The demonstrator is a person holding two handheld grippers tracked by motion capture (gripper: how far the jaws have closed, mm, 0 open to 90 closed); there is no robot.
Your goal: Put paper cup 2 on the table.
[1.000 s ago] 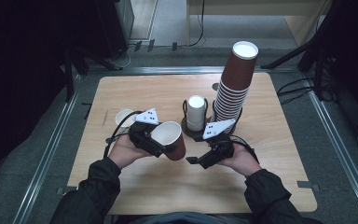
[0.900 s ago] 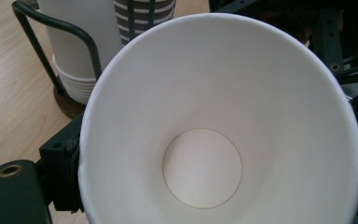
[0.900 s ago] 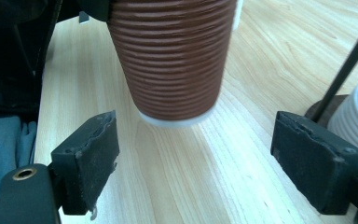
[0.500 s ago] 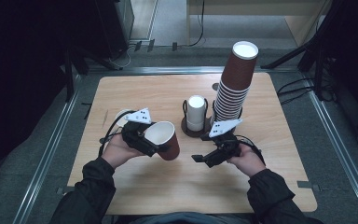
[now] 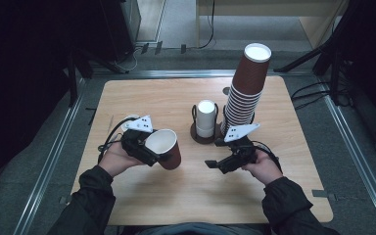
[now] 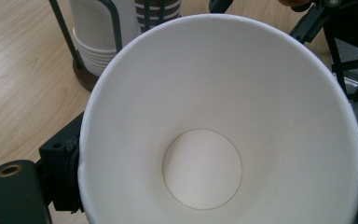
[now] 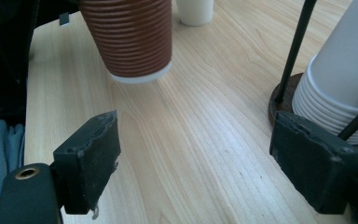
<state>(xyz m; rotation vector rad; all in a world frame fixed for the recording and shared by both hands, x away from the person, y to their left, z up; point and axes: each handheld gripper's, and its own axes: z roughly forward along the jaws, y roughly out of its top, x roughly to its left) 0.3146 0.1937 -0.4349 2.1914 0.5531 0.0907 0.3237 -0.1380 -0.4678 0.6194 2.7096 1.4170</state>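
A person sits at a light wooden table (image 5: 142,98), a two-jaw gripper in each hand.

The left gripper (image 5: 149,149) is clamped on a brown ribbed paper cup with a white inside (image 5: 164,147), held clear of the table top and tipped so that its open mouth faces back toward the gripper and up. In the left gripper view the cup's white interior (image 6: 214,140) sits right in front of the camera, its round bottom plainly visible, with one black jaw pressed against the rim at the lower left (the other jaw is hidden behind the cup).

The right gripper (image 5: 214,165) is off to the held cup's far side, well apart from it, low over the table. Its jaws stand wide open with nothing between them; in the right gripper view (image 7: 191,158) only bare wood grain shows in the gap.

Ahead of the right gripper and just beside it stands a round dark holder with thin black wire uprights (image 5: 201,138), carrying a short stack of upside-down white paper cups (image 5: 206,117). Touching that holder on its far side rises a tall stack of upside-down brown ribbed paper cups (image 5: 247,83), leaning slightly away from the person. In the right gripper view the white stack (image 7: 340,88) lies just beyond the right-hand jaw, and the held brown cup (image 7: 128,37) hangs ahead of the left-hand jaw
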